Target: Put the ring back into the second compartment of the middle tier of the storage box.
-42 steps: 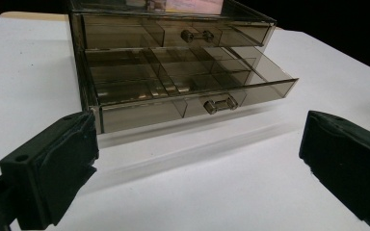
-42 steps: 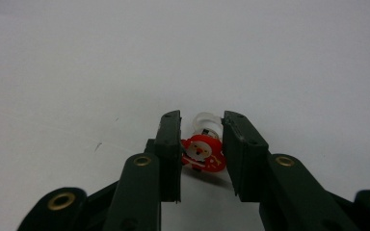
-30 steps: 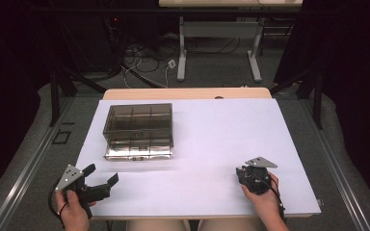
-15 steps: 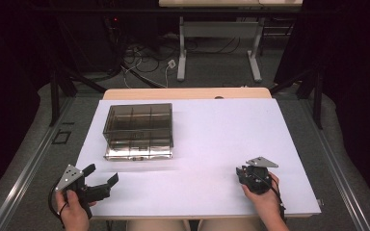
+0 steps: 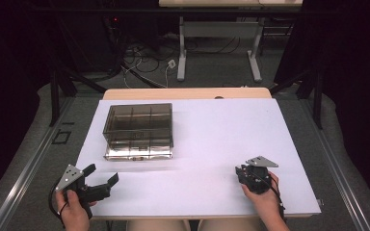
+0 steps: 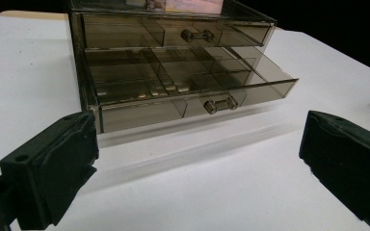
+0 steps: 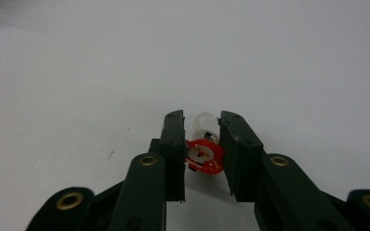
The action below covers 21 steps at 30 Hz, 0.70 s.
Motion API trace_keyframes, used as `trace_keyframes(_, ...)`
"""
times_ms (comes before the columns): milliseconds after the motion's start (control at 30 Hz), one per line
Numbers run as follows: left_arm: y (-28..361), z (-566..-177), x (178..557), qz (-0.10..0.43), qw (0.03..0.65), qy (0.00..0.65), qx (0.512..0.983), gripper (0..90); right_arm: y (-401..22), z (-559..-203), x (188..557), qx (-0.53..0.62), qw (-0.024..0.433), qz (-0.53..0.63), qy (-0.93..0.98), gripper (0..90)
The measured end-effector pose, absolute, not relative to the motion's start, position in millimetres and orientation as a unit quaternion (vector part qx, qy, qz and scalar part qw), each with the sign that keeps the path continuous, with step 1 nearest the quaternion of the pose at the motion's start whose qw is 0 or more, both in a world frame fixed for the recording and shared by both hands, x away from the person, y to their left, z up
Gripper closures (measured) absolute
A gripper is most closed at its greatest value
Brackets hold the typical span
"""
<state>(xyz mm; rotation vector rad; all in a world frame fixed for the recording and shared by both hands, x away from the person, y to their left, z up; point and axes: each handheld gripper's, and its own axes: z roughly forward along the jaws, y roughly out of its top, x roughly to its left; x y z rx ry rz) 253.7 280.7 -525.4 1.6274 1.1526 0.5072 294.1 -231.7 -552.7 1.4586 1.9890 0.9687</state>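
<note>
A smoky clear drawer box (image 5: 138, 129) stands on the white table (image 5: 212, 130) at the left. Its lower drawer (image 6: 183, 89) is pulled out; the upper drawer (image 6: 173, 31) is pushed in. My left gripper (image 5: 101, 177) rests at the table's front left corner, jaws wide apart and empty, pointing at the box. My right gripper (image 5: 243, 173) sits near the front right edge. In the right gripper view the right gripper (image 7: 201, 144) is shut on a small red and white ring-like trinket (image 7: 204, 155) with a clear band, just above the table.
A wooden table edge (image 5: 188, 93) shows behind the white top. Beyond it stand desk legs (image 5: 183, 53) and loose cables (image 5: 144, 62) on the floor. A wide bare stretch of white surface lies between the box and my right gripper.
</note>
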Motion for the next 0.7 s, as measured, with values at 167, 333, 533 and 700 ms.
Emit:
trace_keyframes(167, 281, -526, 254, 0.211, 0.516, 0.48, 0.678, 0.1, -230, -550, 295, 0.533, 0.24, 0.356, 0.729, 72.6)
trace_keyframes(333, 281, -526, 254, 0.21, 0.517, 0.481, 0.677, 0.2, -228, -547, 298, 0.532, 0.239, 0.355, 0.73, 72.6)
trace_keyframes(533, 281, -526, 254, 0.211, 0.517, 0.481, 0.676, 0.2, -227, -544, 301, 0.53, 0.238, 0.354, 0.733, 72.6)
trace_keyframes(700, 282, -526, 254, 0.211, 0.517, 0.481, 0.676, 0.1, -228, -542, 303, 0.531, 0.234, 0.356, 0.732, 72.6)
